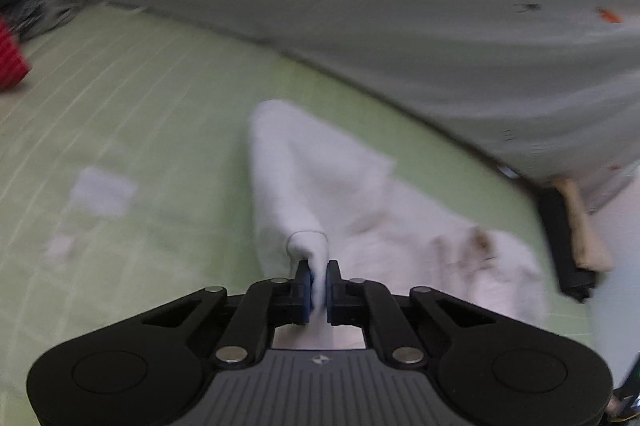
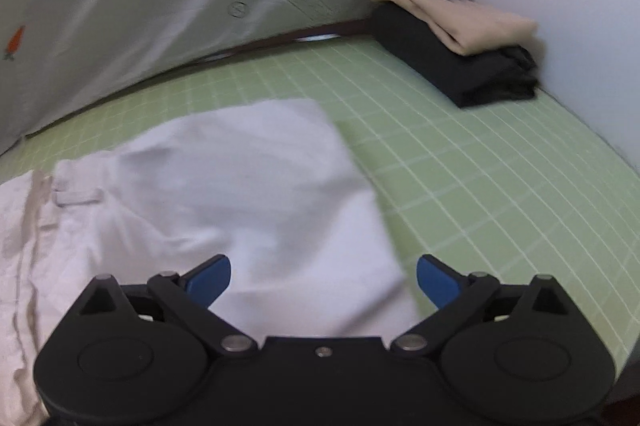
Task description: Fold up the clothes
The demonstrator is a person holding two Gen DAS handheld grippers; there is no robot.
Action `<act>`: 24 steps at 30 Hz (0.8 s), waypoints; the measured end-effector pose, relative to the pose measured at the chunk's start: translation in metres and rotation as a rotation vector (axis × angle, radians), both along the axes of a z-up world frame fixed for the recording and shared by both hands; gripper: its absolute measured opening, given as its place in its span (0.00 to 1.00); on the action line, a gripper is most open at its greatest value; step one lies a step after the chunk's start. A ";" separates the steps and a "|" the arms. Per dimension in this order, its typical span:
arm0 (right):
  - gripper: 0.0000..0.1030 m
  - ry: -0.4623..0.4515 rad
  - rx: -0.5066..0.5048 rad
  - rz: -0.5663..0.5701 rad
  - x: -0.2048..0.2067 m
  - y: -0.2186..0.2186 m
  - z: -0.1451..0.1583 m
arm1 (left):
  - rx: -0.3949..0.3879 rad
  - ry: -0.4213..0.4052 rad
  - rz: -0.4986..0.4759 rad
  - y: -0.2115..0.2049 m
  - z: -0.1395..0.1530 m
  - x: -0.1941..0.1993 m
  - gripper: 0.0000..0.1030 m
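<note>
Garment, white: lies crumpled on the green grid mat, centre and lower right of the left wrist frame; one pinched-up fold is clamped between the left gripper pads. Right gripper: fingers spread wide apart, over the cloth's lower edge. Folded black garment topped by folded beige garment: upper right, right wrist frame. Grey printed sheet: backdrop.

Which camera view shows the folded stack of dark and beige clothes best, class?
The right wrist view: the folded stack sits whole on the green mat by the wall, with the beige piece on top of the black one. The left wrist view catches only a blurred sliver of it at the right edge.
</note>
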State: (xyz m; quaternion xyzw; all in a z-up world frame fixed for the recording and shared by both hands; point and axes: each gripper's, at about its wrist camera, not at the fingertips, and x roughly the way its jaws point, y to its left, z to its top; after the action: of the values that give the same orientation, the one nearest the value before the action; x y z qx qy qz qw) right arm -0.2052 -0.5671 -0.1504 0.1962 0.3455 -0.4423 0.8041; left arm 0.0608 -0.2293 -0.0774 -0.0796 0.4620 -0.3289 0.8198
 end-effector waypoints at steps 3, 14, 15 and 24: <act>0.98 0.004 0.012 -0.014 -0.015 -0.007 -0.003 | -0.038 -0.026 -0.053 -0.023 0.017 -0.016 0.06; 0.98 0.018 0.002 0.009 -0.083 -0.051 0.000 | -0.040 -0.033 -0.358 -0.160 0.021 -0.124 0.07; 0.98 0.021 0.002 0.017 -0.088 -0.055 0.001 | -0.028 0.004 -0.352 -0.170 0.009 -0.127 0.07; 0.98 0.040 0.022 0.066 -0.139 -0.080 -0.003 | -0.012 0.232 -0.173 -0.206 -0.049 -0.121 0.10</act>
State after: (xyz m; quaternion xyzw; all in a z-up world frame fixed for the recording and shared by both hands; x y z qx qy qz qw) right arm -0.3439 -0.6469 -0.1532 0.1844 0.3727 -0.4157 0.8089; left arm -0.0605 -0.4354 -0.1266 -0.0819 0.5566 -0.3895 0.7292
